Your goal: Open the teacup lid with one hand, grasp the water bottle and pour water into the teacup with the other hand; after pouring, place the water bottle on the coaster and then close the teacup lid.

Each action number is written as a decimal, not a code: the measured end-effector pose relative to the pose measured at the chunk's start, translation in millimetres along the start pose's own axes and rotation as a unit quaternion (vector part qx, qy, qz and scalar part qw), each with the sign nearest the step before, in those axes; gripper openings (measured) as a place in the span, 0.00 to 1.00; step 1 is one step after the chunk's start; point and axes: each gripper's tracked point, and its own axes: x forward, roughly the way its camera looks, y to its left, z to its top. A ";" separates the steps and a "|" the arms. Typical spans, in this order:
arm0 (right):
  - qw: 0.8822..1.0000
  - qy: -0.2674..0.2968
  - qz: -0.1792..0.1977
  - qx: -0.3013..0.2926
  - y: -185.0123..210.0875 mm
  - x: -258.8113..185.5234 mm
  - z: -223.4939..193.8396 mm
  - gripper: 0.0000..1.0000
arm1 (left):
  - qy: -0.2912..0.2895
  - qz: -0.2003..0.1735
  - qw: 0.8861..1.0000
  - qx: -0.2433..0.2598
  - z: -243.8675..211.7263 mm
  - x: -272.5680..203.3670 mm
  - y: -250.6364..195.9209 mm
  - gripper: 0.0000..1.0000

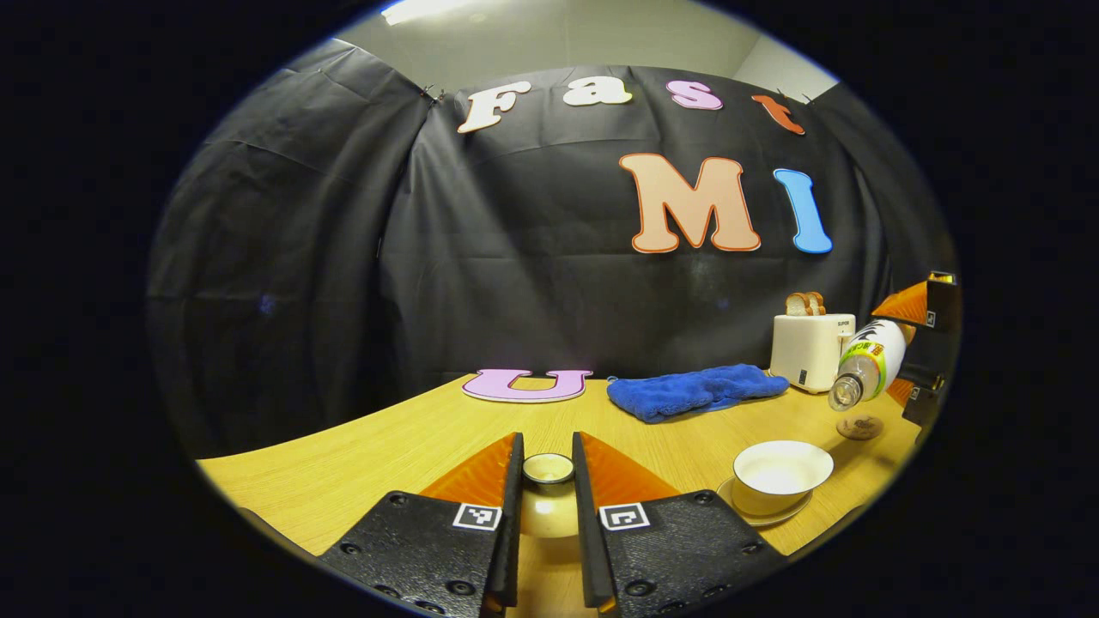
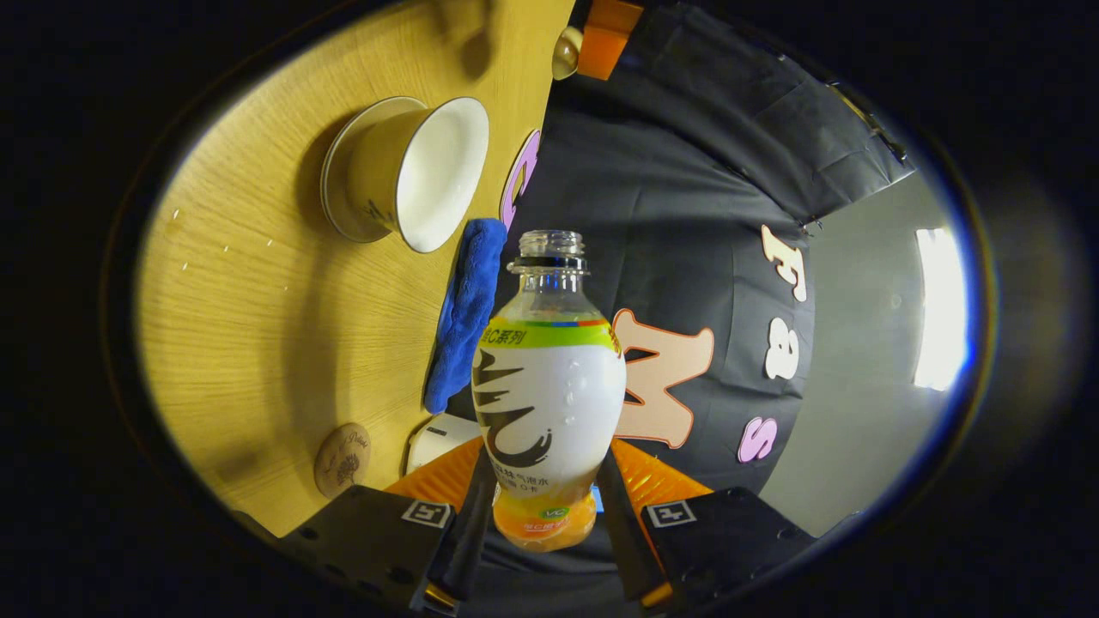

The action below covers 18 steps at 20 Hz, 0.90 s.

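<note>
On the wooden table: everything sits on the table (image 1: 361,463), and both grippers are busy above it.
Left gripper: the left gripper (image 1: 548,481) has its two fingers pressed in on the knob of the teacup lid (image 1: 548,493), which is lifted clear of the cup and held out in front of the camera.
Teacup: the teacup (image 1: 780,474) stands open on its saucer (image 1: 767,517), off to the right in the left gripper view; its inside looks white and I cannot tell whether any water is in it.
Right gripper: the right gripper (image 2: 544,506) is clamped on the lower body of the water bottle (image 2: 548,403), a finger on each side.
Bottle: uncapped, and in the left gripper view it is tipped over, mouth pointing down and left, up in the air to the right of the teacup (image 2: 412,172) and not over it.
Coaster: the round coaster (image 1: 860,427) lies bare on the table, just below the bottle's mouth in the left gripper view.
Behind: a blue cloth (image 1: 695,390) lies near the back edge, with a toaster (image 1: 810,348) holding bread beside it.
</note>
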 end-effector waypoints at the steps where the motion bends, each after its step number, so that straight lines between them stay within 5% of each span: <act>1: 1.000 -0.002 -0.003 -0.006 -0.9 -0.5 0.6 0.67 | 0.000 0.000 1.000 0.000 0.1 0.1 0.1 0.27; 18: 0.994 -0.021 -0.058 -0.089 -3.8 -9.6 8.0 0.67 | 0.001 0.000 1.000 -0.001 -0.1 -0.1 -0.1 0.27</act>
